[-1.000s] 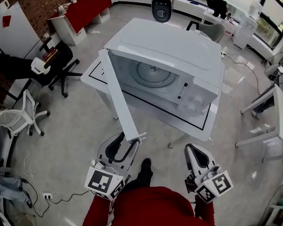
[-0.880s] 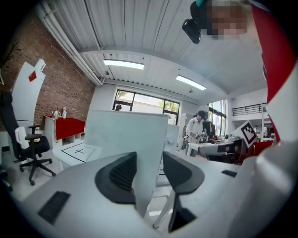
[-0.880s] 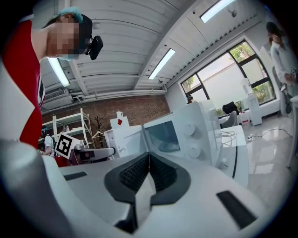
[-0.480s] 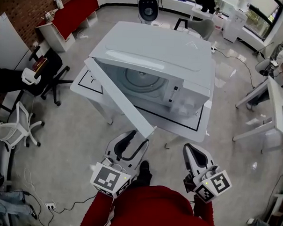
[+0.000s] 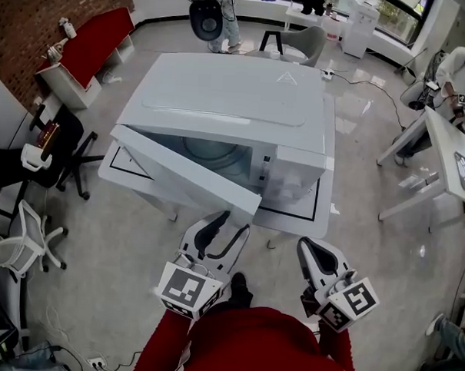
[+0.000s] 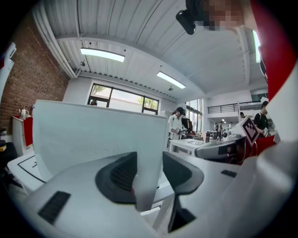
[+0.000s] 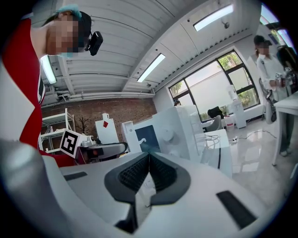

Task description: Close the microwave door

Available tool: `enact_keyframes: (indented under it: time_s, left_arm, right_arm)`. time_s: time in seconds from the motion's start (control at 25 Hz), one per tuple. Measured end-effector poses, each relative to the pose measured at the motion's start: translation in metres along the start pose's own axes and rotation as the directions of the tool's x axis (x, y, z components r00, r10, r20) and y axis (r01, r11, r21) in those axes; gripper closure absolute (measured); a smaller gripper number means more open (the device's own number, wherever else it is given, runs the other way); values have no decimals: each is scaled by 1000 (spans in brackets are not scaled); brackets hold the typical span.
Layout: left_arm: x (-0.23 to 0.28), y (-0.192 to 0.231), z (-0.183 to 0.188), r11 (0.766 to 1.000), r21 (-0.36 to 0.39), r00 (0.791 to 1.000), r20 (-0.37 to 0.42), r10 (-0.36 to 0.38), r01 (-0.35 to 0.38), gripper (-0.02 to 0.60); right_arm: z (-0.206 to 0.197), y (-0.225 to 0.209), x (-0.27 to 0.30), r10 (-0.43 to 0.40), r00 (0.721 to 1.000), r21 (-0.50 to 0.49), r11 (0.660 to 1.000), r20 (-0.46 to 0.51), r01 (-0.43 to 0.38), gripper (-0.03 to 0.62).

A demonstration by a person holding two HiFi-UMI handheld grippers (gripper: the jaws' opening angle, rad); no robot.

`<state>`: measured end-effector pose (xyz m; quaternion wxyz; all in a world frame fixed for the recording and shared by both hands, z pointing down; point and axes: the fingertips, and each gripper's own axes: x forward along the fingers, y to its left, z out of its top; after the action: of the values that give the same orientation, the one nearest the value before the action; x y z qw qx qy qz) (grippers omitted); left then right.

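A white microwave point(image 5: 229, 88) stands on a small white table point(image 5: 325, 194), with its door point(image 5: 187, 171) partly open at a shallow angle to the front. My left gripper point(image 5: 232, 223) is at the door's free end. In the left gripper view the door's edge point(image 6: 93, 135) fills the gap between the jaws of the left gripper point(image 6: 149, 172), which are shut on it. My right gripper point(image 5: 307, 246) hangs lower right of the door, apart from the microwave. In the right gripper view the right gripper point(image 7: 149, 162) has its pads pressed together with nothing between them. The microwave's control side point(image 7: 172, 135) shows ahead.
A white office chair point(image 5: 30, 233) and a black chair point(image 5: 57, 146) stand to the left. A red bench point(image 5: 88, 48) lies at the far left, a desk point(image 5: 449, 159) at the right, and people stand at the back. My foot point(image 5: 240, 285) is below the table.
The door has swung from wide open to nearly against the microwave front. My left gripper moved right and forward with the door's edge. The right gripper stayed put.
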<state>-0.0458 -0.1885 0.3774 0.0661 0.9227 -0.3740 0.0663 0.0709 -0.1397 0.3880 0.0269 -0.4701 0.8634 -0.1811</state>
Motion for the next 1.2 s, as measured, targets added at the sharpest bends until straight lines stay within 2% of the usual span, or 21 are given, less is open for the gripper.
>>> enact_keyframes:
  time_s: [0.16, 0.28, 0.44, 0.48, 0.6, 0.88, 1.2]
  left_arm:
    - [13, 11, 1, 1000, -25, 1000, 1, 8, -8, 419]
    - [22, 21, 5, 999, -44, 1000, 5, 23, -23, 443]
    - [34, 30, 8, 996, 40, 997, -13, 79, -78, 495]
    - [37, 34, 8, 994, 46, 995, -13, 98, -98, 526]
    - [46, 44, 8, 991, 15, 991, -9, 130, -130, 564]
    - [59, 49, 14, 989, 5, 989, -23, 145, -145, 569]
    - [61, 48, 14, 989, -1, 989, -22, 148, -148, 570]
  right_arm:
    - [7, -2, 7, 5, 999, 24, 1000, 34, -6, 579]
    - [4, -8, 10, -7, 1000, 14, 1000, 7, 7, 580]
    - [5, -9, 16, 3, 1000, 22, 1000, 8, -3, 579]
    - [3, -10, 17, 1, 1000, 17, 1000, 1, -1, 579]
    - [5, -10, 21, 9, 1000, 21, 1000, 1, -9, 580]
    - [10, -15, 25, 8, 1000, 21, 1000, 4, -8, 579]
    - [1, -19, 34, 18, 998, -6, 1000, -54, -19, 579]
